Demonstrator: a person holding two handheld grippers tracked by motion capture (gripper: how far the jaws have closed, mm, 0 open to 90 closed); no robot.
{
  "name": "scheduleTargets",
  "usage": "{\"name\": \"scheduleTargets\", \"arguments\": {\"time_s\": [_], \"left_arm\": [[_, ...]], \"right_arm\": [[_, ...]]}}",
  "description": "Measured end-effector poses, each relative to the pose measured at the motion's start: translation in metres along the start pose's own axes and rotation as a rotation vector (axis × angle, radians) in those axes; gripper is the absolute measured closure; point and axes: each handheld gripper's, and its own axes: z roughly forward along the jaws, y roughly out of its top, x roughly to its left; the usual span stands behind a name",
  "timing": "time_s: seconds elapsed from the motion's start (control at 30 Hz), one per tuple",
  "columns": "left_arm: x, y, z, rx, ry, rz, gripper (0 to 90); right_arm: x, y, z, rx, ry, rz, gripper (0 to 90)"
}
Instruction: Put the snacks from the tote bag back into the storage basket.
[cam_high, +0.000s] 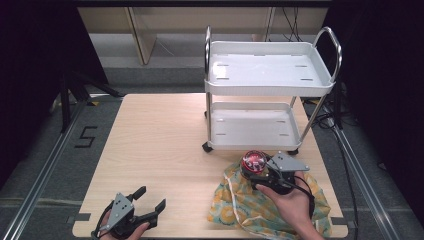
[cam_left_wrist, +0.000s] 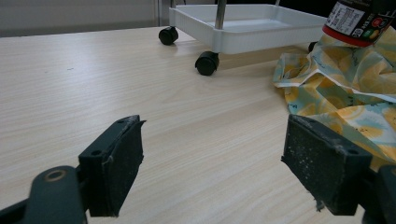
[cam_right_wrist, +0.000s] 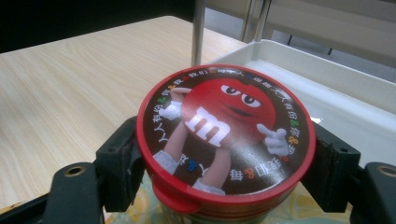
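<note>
A round candy tub with a red-rimmed lid (cam_right_wrist: 226, 133) printed with a red cartoon figure sits between the jaws of my right gripper (cam_high: 262, 172), which is shut on it just below the lid. The tub (cam_high: 253, 161) is held above a yellow patterned cloth bag (cam_high: 250, 202) lying at the table's near right. Its lower label (cam_left_wrist: 357, 21) appears at the top right of the left gripper view, over the bag (cam_left_wrist: 345, 88). My left gripper (cam_high: 150, 200) rests low at the near left of the table, open, with bare wood between its jaws.
A white two-shelf trolley (cam_high: 270, 75) on black castors (cam_left_wrist: 207, 63) stands on the far right half of the wooden table (cam_high: 160, 145). Its lower tray (cam_right_wrist: 336, 93) lies just beyond the tub. The floor around is grey with metal rails.
</note>
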Motion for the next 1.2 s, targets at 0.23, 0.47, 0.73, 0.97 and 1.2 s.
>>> {"name": "scheduleTargets", "arguments": {"time_s": [0.23,0.47,0.73,0.97,1.2], "left_arm": [[0.0,0.0,0.0,-0.005,0.0,0.001,19.5],[0.0,0.0,0.0,-0.016,-0.001,0.003,19.5],[0.0,0.0,0.0,-0.019,-0.001,0.002,19.7],[-0.001,0.0,0.001,-0.017,-0.007,0.005,19.8],[-0.001,0.0,0.001,-0.028,-0.003,-0.001,19.8]], "right_arm": [[0.002,0.002,0.002,0.005,0.016,0.022,26.5],[0.002,0.002,0.003,-0.002,0.018,0.013,26.5],[0.005,0.002,0.006,-0.009,0.005,0.017,26.5],[0.005,0.006,0.009,-0.007,0.019,0.005,26.5],[0.006,0.005,0.012,0.003,0.027,0.006,26.5]]}}
